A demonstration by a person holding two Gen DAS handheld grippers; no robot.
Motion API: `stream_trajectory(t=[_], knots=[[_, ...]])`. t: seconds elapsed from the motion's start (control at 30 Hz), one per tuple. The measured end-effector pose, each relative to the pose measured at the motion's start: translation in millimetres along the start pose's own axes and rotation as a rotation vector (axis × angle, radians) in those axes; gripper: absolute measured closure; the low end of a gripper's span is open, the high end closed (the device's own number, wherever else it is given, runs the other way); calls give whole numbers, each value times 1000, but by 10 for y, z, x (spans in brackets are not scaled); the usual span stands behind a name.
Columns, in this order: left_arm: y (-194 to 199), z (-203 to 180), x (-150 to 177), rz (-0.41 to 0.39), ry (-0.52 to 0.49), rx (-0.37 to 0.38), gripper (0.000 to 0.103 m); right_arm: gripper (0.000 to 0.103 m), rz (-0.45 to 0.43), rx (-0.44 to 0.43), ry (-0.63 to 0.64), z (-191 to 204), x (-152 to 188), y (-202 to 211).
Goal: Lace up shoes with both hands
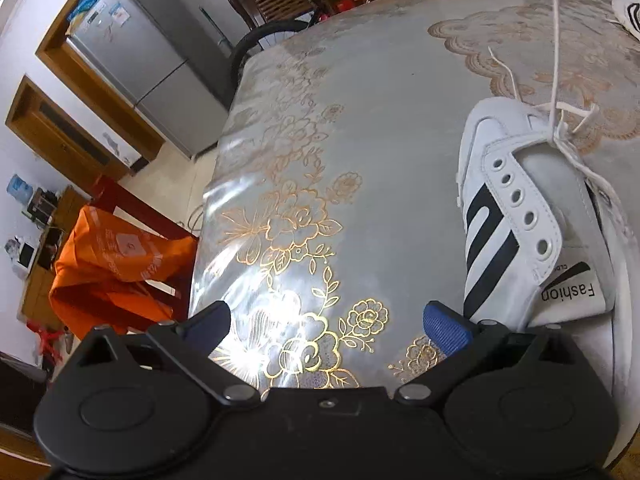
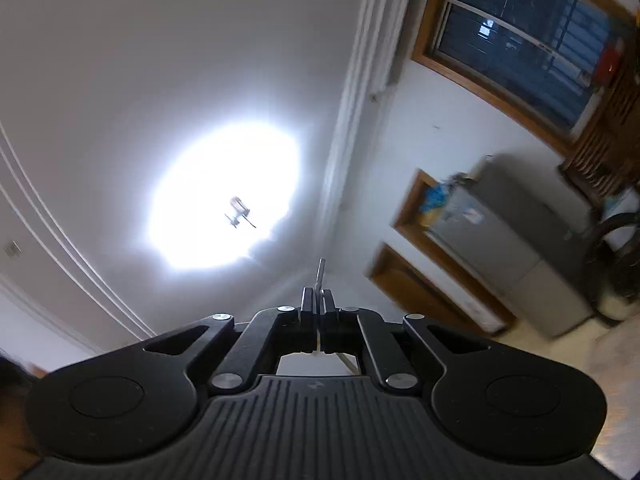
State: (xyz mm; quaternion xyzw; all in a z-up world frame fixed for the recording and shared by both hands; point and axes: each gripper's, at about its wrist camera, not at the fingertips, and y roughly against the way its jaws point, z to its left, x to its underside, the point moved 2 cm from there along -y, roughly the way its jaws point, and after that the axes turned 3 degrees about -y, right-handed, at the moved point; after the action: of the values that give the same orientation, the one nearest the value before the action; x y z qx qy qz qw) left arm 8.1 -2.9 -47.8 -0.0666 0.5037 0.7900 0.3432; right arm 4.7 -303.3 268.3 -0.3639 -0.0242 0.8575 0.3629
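A white shoe with black stripes and a "Fashion" tongue label lies at the right of the table, its eyelets mostly empty. A white lace runs from the lowest eyelets near the toe straight up out of the left wrist view, taut. My left gripper stands open over the tablecloth, just left of the shoe's heel end, with nothing between its blue pads. My right gripper is raised toward the ceiling and shut on the lace tip, which pokes out above the fingers.
The table wears a shiny floral cloth. A second shoe lies at the far right corner. Off the table's left edge stand an orange bag on a red stool and a grey fridge. A ceiling lamp glares overhead.
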Motion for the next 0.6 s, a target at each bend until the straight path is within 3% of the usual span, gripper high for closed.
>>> stream_trajectory(t=[0.13, 0.27, 0.3, 0.37, 0.4, 0.43, 0.5, 0.6], knots=[[-21, 50, 32, 4, 55, 28, 0, 102, 149, 234, 71, -463, 631, -90], [-30, 65, 40, 19, 92, 33, 0, 98, 382, 484, 133, -1160, 1489, -317], [-22, 56, 43, 23, 97, 27, 0, 96, 479, 547, 158, -1323, 1673, -355], [0, 28, 47, 25, 108, 9, 0, 86, 600, 688, 237, -1497, 1932, -397], [14, 14, 53, 26, 117, 1, 0, 72, 646, 765, 295, -1600, 2048, -373], [23, 7, 59, 30, 130, -7, 0, 60, 641, 823, 342, -1692, 2092, -302], [23, 15, 69, 47, 163, -18, 0, 56, 604, 921, 393, -1908, 2115, -112], [28, 23, 67, 84, 208, -37, 0, 57, 609, 1006, 220, -2406, 1960, 71]])
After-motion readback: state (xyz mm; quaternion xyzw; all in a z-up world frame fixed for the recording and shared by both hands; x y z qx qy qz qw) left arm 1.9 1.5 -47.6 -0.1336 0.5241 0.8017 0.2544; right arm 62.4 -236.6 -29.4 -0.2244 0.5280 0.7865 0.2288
